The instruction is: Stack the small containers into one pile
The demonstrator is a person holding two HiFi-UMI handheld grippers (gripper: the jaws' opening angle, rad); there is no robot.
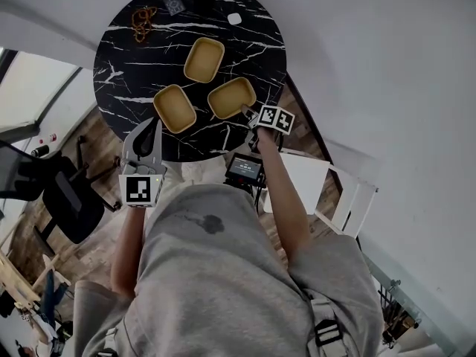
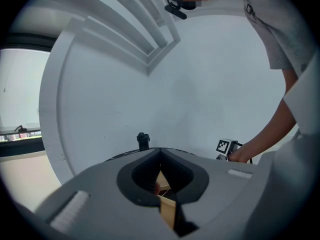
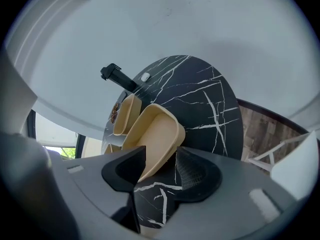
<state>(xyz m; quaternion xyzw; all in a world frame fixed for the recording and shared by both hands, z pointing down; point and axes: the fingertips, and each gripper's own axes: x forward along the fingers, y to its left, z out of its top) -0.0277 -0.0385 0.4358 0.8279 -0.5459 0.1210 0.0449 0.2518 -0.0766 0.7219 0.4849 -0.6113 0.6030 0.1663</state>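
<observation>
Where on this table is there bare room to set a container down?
Bare marble lies at the left of the table, between the brown tangle and the left container, and on the right, between the far container and the rim. The middle is crowded: three containers cluster, with the right claw open at the right container.

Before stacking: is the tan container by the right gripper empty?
Empty: the tan container shows only a bare floor in the head view.

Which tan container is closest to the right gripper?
The right-hand container: its near end lies between the open fingers of the right gripper; the others lie farther away.
</observation>
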